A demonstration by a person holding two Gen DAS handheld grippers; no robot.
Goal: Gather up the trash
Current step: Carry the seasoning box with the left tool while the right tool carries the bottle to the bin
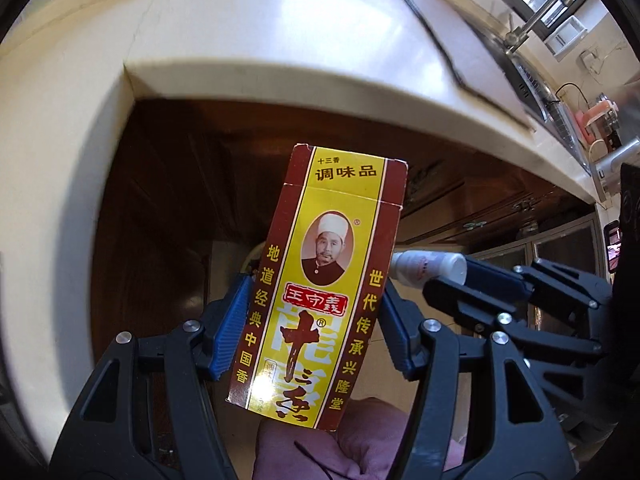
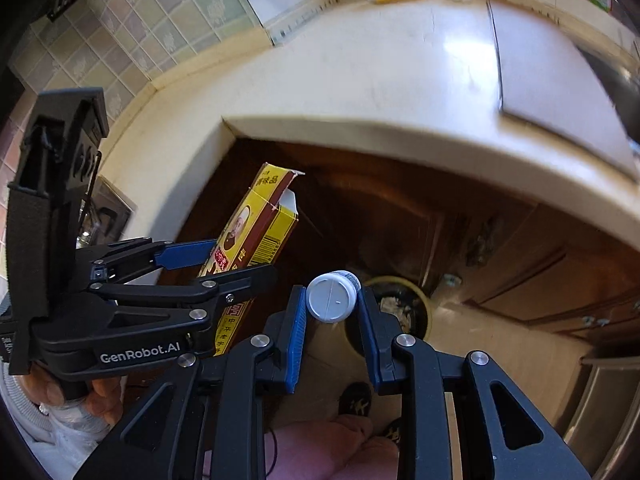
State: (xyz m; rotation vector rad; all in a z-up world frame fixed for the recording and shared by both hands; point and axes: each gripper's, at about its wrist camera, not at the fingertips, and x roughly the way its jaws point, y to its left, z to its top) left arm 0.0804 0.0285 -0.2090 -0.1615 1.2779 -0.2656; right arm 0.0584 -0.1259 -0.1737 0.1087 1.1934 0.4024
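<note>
My left gripper [image 1: 314, 312] is shut on a red and yellow spice box [image 1: 320, 280] and holds it upright in the air in front of the counter's edge. The box's top flap is torn open; it also shows in the right wrist view [image 2: 256, 232]. My right gripper [image 2: 330, 312] is shut on a small white bottle [image 2: 331, 297], cap toward the camera. The bottle shows in the left wrist view [image 1: 428, 266] just right of the box. A round trash bin [image 2: 400, 308] with scraps stands on the floor below the right gripper.
A cream countertop [image 2: 360, 80] with an L-shaped edge lies ahead, above dark wooden cabinets [image 2: 500, 240]. A sink and faucet [image 1: 532, 28] sit at the far right. The tiled wall [image 2: 120, 40] is at the left. My legs and shoes [image 2: 356, 400] are below.
</note>
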